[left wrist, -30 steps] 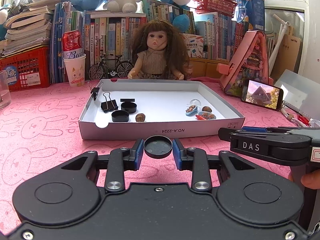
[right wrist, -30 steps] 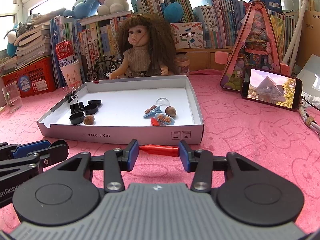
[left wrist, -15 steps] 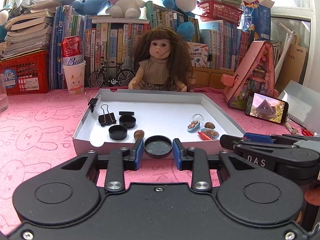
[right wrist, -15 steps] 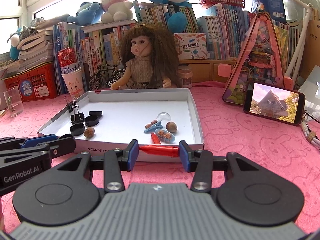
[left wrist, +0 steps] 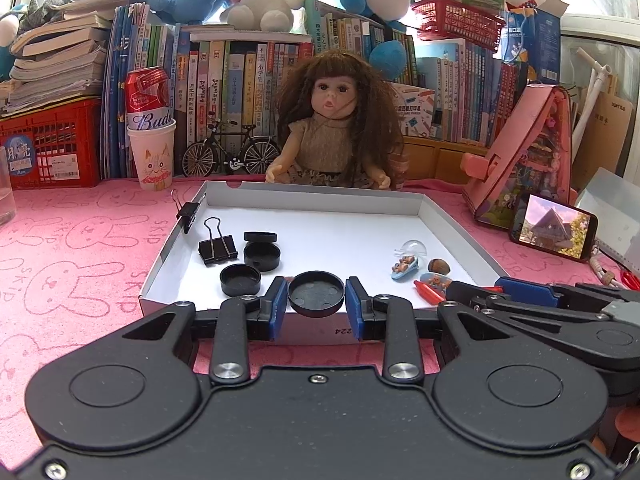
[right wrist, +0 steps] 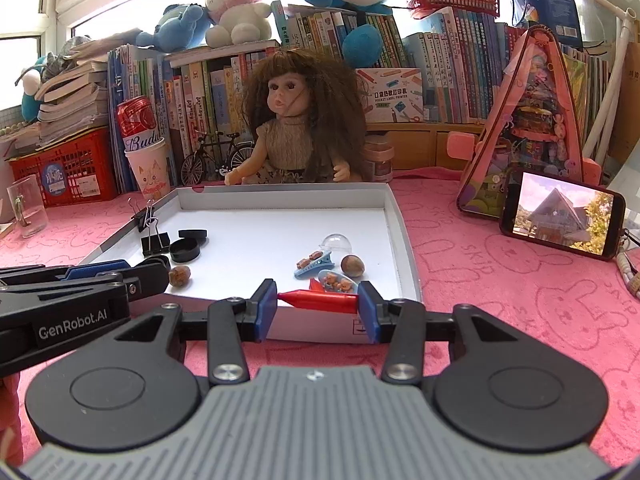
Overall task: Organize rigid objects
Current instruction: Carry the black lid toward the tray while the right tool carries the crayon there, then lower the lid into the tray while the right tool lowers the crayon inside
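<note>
Two grips: round black cap, tapered red stick.

Tray sat on cloth, doll behind at 12 o'clock. Inside: binder clip and caps at 9 o'clock, nut at 3. Phone lay outside, 3 o'clock.

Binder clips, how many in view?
2. One binder clip stands on the floor of the white tray by its left wall. A second clip grips that left wall's rim. Others may be hidden behind the grippers.
</note>
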`<state>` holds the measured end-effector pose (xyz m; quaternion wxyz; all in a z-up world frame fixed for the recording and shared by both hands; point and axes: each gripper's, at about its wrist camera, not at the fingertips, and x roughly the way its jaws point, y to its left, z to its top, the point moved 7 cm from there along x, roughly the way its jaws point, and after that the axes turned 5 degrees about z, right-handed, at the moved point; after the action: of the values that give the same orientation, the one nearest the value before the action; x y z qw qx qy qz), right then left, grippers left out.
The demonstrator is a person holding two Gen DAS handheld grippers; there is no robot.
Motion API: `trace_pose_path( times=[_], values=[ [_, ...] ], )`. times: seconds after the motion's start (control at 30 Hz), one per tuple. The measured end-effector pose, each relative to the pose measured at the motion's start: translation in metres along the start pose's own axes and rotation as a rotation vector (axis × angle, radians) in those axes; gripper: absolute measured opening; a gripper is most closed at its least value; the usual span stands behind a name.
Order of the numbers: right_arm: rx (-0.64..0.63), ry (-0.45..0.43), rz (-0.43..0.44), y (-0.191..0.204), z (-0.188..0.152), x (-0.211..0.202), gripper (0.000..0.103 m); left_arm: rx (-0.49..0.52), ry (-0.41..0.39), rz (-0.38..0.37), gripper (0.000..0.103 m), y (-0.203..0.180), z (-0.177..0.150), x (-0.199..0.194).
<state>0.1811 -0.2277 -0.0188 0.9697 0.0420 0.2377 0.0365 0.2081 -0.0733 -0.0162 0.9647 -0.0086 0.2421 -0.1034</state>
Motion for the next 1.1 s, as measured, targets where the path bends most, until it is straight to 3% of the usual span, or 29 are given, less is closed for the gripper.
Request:
trace_pose_path(
  times=[0.57, 1.1],
  values=[
    [0.016, -0.02, 0.042, -0.002, 0.01, 0.011, 0.049, 0.008, -0.008, 0.006, 0.03, 0.007, 0.01, 0.018],
    [0.042, -0.022, 0.049, -0.015, 0.035, 0.047, 0.049, 0.044, -0.046, 0.006, 0.03, 0.009, 0.055, 0.057]
  ],
)
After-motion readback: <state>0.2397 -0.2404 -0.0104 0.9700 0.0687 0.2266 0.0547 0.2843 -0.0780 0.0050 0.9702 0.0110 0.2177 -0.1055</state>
